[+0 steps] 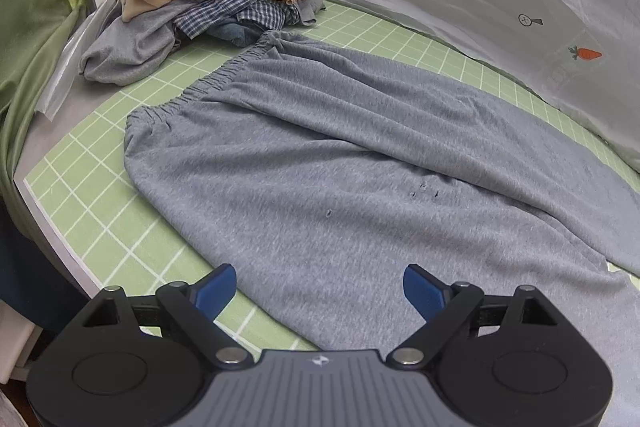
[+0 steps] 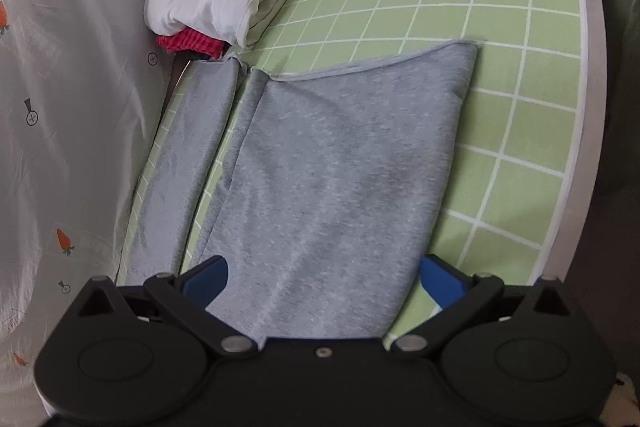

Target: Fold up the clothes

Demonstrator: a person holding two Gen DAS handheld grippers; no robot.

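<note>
With the grey jersey trousers [image 1: 340, 155] spread flat on the green grid-patterned tabletop [image 1: 92, 187], both the left claw [image 1: 319, 285] and right claw [image 2: 324, 277] hover wide open and empty above them, so a shallow pinch could catch only the top layer and skew the fold.

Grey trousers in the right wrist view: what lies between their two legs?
Between the two legs of the grey trousers, the right wrist view shows only a narrow strip of the bare green grid mat; nothing else lies in that gap.
</note>
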